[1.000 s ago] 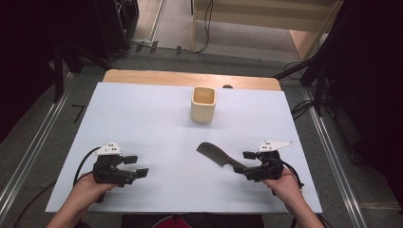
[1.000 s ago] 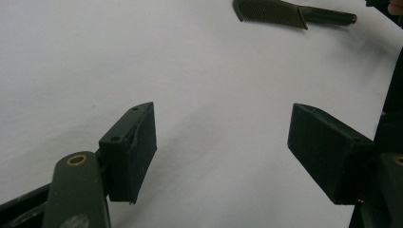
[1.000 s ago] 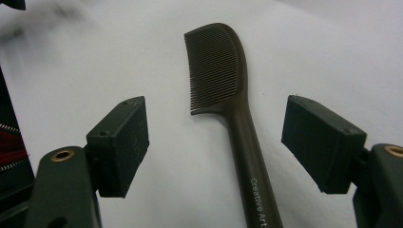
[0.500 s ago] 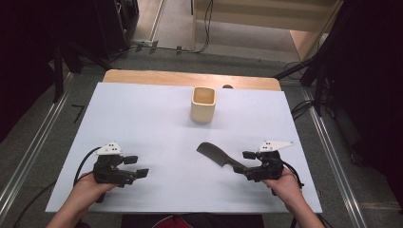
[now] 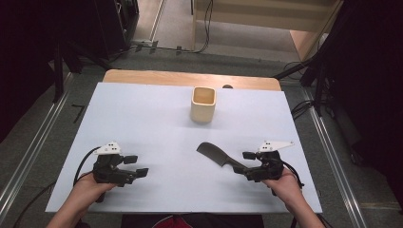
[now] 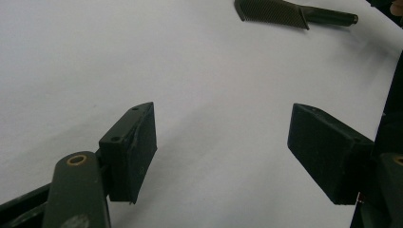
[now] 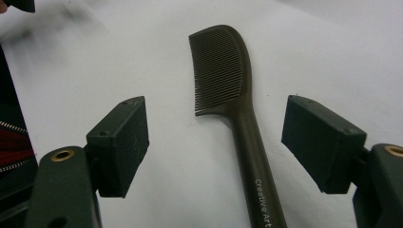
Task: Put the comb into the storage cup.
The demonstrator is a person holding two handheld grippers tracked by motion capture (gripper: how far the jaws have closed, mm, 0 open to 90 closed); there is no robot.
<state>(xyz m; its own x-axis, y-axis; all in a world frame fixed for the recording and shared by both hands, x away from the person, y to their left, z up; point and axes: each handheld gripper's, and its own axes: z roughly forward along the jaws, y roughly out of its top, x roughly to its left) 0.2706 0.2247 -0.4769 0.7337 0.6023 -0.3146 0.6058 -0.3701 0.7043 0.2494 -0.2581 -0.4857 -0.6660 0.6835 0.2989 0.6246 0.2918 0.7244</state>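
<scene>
Jaws wide astride comb (image 7: pixel 240 102) handle

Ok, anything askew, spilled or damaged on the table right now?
Nothing stands out. The comb lies flat and looks undamaged between the open right tongs; the cup stands upright, and the left tongs are open over bare table.

A white sheet (image 5: pixel 142 123) covers the bench, whose wooden top (image 5: pixel 157 77) shows as a strip along the far edge. Grey floor (image 5: pixel 43 137) with metal rails (image 5: pixel 28 156) runs along the left and right. Cables (image 5: pixel 206 28) trail over the far floor beside light wooden furniture (image 5: pixel 266 12); the corners are dark.
</scene>
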